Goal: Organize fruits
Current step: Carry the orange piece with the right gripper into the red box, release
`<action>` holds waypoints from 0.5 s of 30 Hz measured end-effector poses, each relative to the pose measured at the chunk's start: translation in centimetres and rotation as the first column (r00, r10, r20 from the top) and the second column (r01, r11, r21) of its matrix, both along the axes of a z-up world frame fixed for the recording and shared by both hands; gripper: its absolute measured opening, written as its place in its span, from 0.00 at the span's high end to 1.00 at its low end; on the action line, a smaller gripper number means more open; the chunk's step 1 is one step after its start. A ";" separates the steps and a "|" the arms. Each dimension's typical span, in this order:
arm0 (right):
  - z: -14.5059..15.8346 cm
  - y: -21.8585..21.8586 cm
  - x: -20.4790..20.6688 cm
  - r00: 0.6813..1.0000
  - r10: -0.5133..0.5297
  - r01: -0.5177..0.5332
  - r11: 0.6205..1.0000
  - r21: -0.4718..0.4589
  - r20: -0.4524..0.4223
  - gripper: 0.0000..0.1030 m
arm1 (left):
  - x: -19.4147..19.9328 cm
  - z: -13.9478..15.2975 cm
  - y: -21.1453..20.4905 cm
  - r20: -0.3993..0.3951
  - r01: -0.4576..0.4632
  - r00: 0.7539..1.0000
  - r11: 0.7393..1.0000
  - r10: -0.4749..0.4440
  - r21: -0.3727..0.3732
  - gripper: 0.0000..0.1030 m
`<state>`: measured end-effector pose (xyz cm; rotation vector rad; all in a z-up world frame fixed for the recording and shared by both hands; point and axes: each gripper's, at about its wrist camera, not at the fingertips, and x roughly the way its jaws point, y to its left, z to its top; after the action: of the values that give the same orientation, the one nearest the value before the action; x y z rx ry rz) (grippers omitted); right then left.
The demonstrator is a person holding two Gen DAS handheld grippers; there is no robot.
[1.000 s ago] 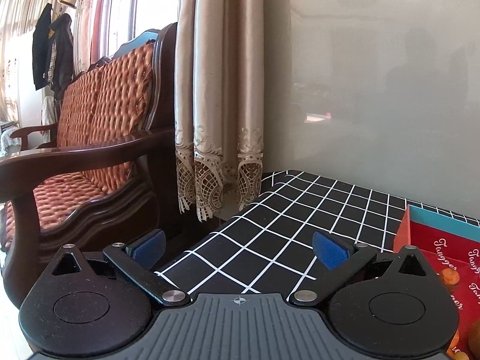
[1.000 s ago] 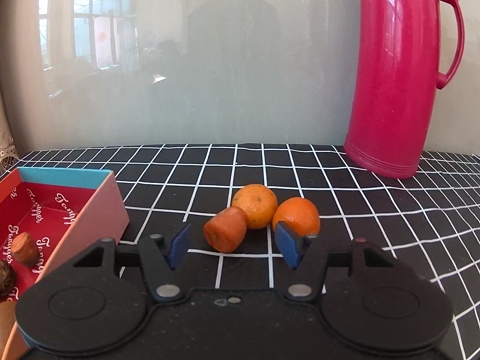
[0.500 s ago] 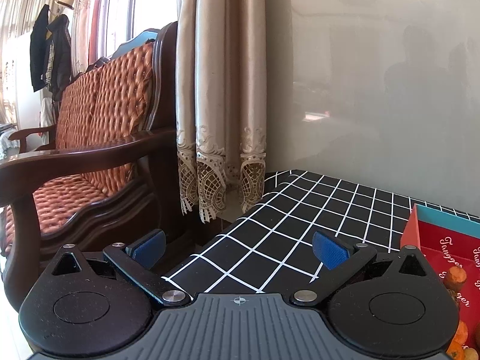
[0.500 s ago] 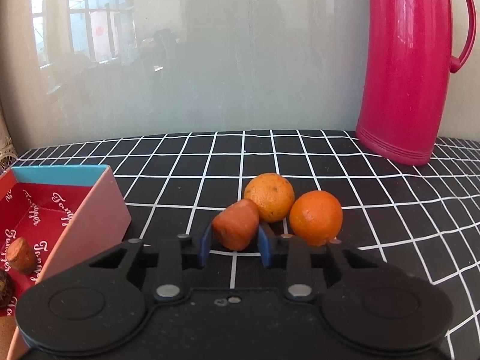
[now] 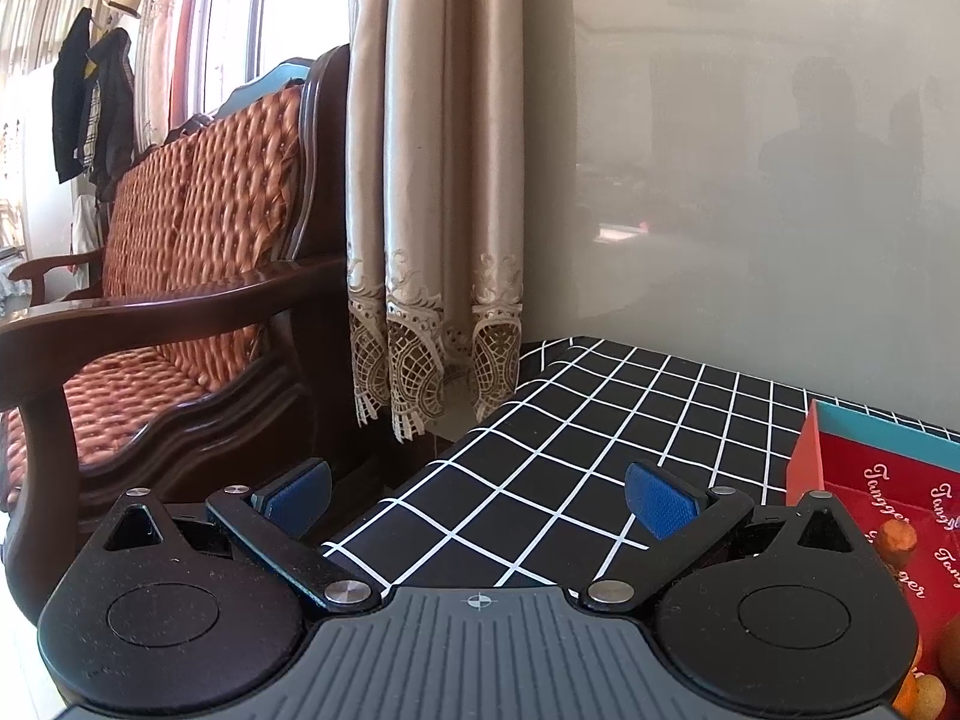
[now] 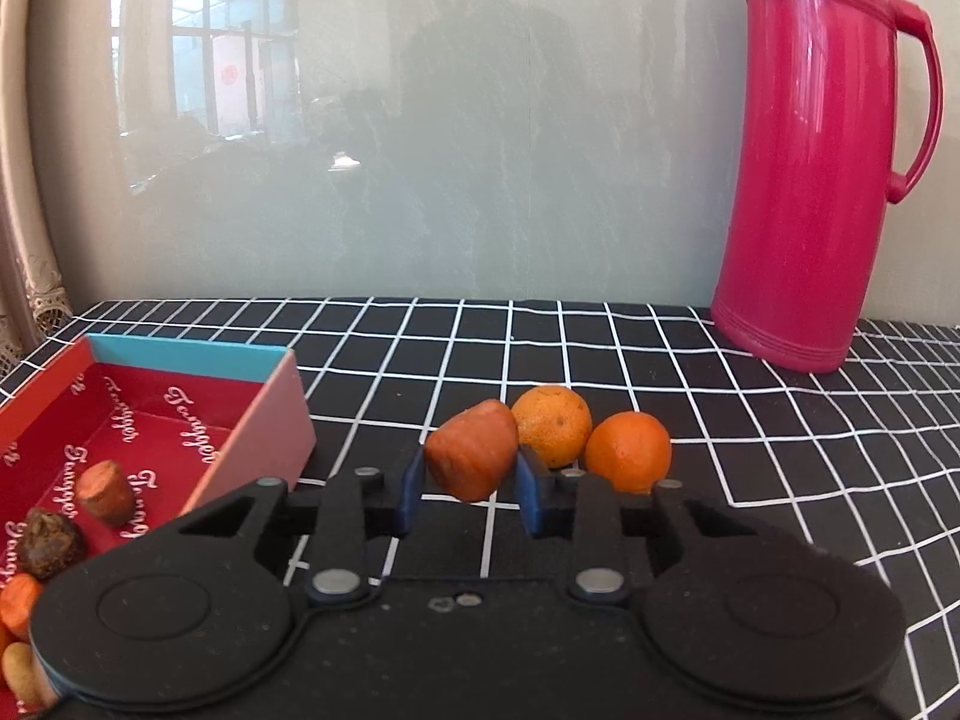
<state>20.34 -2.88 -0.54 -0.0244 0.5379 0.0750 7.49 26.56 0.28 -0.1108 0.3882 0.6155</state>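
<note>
Right gripper point(image 6: 471, 483): blue fingers point(image 6: 410, 489) clamped on the orange-red carrot piece point(image 6: 472, 457). A second ago the fingers stood apart on either side of it as it lay on the worktop; half a second ago they had closed on it. The piece now sits higher in the right wrist view, tilted, its blunt end up, and appears lifted clear of the worktop point(image 6: 600, 354), which has a black cloth with a white grid.

Two oranges: the paler orange point(image 6: 553, 423) just behind the held piece, the deeper-coloured orange point(image 6: 627, 450) to its right, the two touching or nearly so. Both lie on the cloth as before.

Red box point(image 6: 258, 420): open, at left of the right wrist view, with a blue far wall, a pink outer wall and white script on its red lining. Contents seen: a cut carrot stub point(image 6: 107, 491), a dark wrinkled fruit point(image 6: 51, 542), an orange piece and a pale round item at the lower left edge. More of its interior shows than a second ago.

Pink thermos jug point(image 6: 816, 168): upright at the back right, against the wall.

Left gripper point(image 5: 477, 495): fingers point(image 5: 657, 498) spread wide, holding nothing, over the worktop's left edge; unchanged from earlier. The red box's corner shows at right, a wooden cushioned bench point(image 5: 180, 276) and curtain point(image 5: 432, 180) at left.
</note>
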 end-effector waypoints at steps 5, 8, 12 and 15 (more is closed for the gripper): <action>1.6 0.2 -1.9 0.999 0.031 -0.031 0.999 -0.010 0.031 0.71 | -0.9 0.0 -0.5 -0.003 0.015 1.000 1.000 -0.015 0.009 0.00; 2.5 0.4 -3.2 0.998 0.047 -0.047 0.999 -0.011 0.049 0.71 | -1.4 0.0 -0.6 0.000 0.016 1.000 1.000 -0.016 0.005 0.00; 3.3 0.7 -4.5 0.996 0.066 -0.065 0.998 -0.011 0.066 0.71 | -2.1 0.0 -1.0 -0.005 0.017 1.000 1.000 -0.017 -0.003 0.00; 3.7 1.1 -5.0 0.994 0.083 -0.082 0.997 -0.015 0.071 0.71 | -3.0 -0.1 -1.4 -0.006 0.018 1.000 1.000 -0.018 -0.006 0.00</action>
<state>15.31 -1.74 3.15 -0.0608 0.4658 0.1511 4.49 25.19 0.15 -0.1112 0.3969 0.5972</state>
